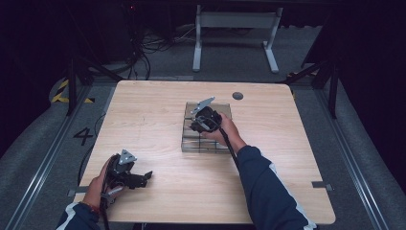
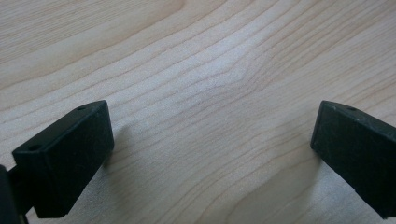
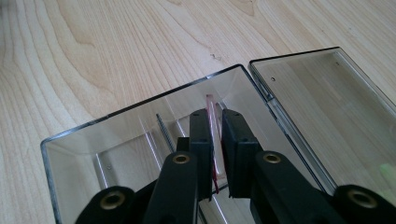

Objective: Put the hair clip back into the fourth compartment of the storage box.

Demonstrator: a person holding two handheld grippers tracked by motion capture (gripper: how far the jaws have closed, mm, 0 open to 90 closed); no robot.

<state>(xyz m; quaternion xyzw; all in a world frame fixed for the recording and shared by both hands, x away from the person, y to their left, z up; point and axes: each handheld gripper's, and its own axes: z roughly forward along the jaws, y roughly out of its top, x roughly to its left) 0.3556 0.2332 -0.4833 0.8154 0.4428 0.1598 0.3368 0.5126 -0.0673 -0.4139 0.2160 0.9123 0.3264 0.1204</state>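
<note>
Pale wooden table [image 1: 158, 110], clear compartment box [image 1: 187, 143] with open lid [image 3: 327, 116] at its middle.

Probably lab: hazard-taped floor [image 1: 61, 91], cables [image 1: 143, 45]

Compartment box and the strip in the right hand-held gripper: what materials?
Compartment box: looks like clear rigid plastic, glossy; the wood grain shows through its walls and hinged lid. Strip between the right hand-held gripper jaws: thin, translucent pink, probably plastic; too small to be sure.
</note>
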